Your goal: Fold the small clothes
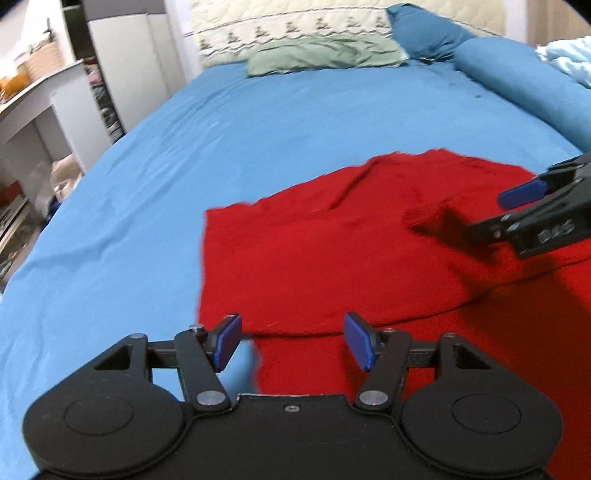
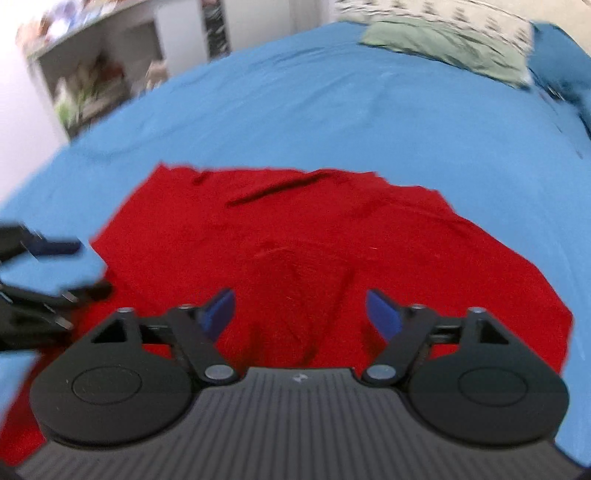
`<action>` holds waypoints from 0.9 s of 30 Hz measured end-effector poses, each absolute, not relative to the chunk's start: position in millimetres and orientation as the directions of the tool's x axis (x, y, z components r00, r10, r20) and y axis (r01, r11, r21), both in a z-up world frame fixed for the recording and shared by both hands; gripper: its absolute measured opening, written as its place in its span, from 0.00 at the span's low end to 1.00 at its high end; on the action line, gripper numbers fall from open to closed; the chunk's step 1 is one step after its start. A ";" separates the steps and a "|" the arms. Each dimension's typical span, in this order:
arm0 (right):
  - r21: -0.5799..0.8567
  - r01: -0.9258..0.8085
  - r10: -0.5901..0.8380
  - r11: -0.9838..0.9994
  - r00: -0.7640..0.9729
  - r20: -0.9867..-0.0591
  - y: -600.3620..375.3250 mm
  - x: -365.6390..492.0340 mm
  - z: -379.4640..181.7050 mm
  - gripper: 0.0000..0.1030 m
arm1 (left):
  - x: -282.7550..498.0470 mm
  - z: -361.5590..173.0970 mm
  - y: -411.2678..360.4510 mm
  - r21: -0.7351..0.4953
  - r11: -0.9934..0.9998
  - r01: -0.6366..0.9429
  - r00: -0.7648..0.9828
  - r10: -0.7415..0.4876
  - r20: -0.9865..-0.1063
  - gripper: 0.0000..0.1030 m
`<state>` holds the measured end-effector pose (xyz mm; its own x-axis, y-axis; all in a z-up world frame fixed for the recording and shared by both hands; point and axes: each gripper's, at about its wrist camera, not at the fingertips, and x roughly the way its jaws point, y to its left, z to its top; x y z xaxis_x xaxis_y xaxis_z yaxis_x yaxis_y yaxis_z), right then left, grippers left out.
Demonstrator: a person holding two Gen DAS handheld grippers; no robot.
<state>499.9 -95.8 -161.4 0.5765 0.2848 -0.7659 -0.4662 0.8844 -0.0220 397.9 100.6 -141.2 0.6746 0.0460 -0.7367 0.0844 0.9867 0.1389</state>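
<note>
So there's a red garment [image 1: 332, 258] spread on a blue bedsheet [image 1: 221, 140], filling the lower right half of the left wrist view and the middle of the right wrist view [image 2: 295, 240]. It's mostly flat, with a few creases near its far edge and a fold line running across the lower part in the left view.

The left gripper [image 1: 293, 341] sits at the bottom centre of its own frame, jaws spread wide and holding nothing. Its left pad [image 1: 229, 341] is right over the garment's left edge where red meets blue, and the right pad [image 1: 358, 341] is over the red cloth. It also shows up blurry at the left edge of the right view [image 2: 62, 266], over the garment's left border.

The right gripper [image 2: 300, 314] is also spread wide with nothing between the pads, hovering above the middle of the garment. In the left view it pokes in from the right edge [image 1: 491, 210], casting a dark shadow on the cloth.

At the top of the frame there's a green pillow [image 1: 325, 55], with a darker blue pillow [image 1: 424, 33] to its right. Shelves [image 1: 33, 110] are at the upper left.
</note>
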 end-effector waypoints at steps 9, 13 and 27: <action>-0.031 -0.399 0.250 0.917 0.632 -0.734 -94.2 510.7 -170.0 0.22 | 398.9 -154.3 127.9 0.062 0.998 0.000 0.632 0.048 -0.773 0.65; 0.041 -0.195 0.170 0.980 0.712 -0.681 -143.1 490.4 -152.5 0.22 | 398.6 -156.0 129.4 0.042 0.999 -0.015 0.622 0.042 -0.782 0.65; 0.198 -0.035 0.171 0.980 0.662 -0.729 -188.5 479.9 -198.8 0.20 | 407.7 -173.1 131.4 0.066 0.997 -0.049 0.618 0.082 -0.782 0.65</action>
<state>479.9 -188.5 -198.8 0.6622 0.1714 -0.7295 -0.0352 0.9795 0.1981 407.8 131.4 -173.1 0.6183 0.0822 -0.7816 -0.0493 0.9966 0.0658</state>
